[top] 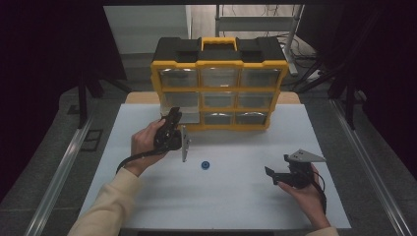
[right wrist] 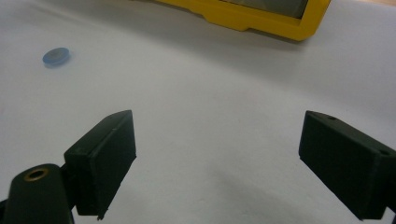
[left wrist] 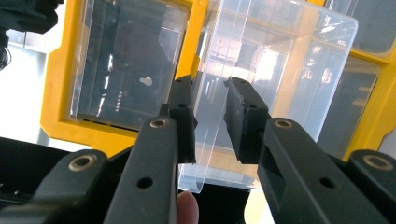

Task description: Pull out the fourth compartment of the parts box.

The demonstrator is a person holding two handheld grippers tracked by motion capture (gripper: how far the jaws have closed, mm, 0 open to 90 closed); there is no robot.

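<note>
The clear drawer (left wrist: 275,79) sits partly pulled out of the yellow organizer (top: 219,88) at far left; your left gripper (left wrist: 210,116), hand raised, pinches its front wall. Near right, your right gripper (right wrist: 215,158) rests low with its fingers wide apart over the white surface (top: 236,196).

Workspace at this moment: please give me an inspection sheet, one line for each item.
Surface: white table, bare except for one small part.
Job's things: yellow organizer stands at the far edge; one clear drawer at its lower left is pulled out.
Clutter: small blue disc lies alone near the middle.
Grippers: left gripper has its jaws on either side of the drawer's front wall; contact cannot be told. Right gripper is open, low over the table.
Cables: a black cable trails from the left gripper.
Surroundings: dark, metal rails beside the table.
</note>
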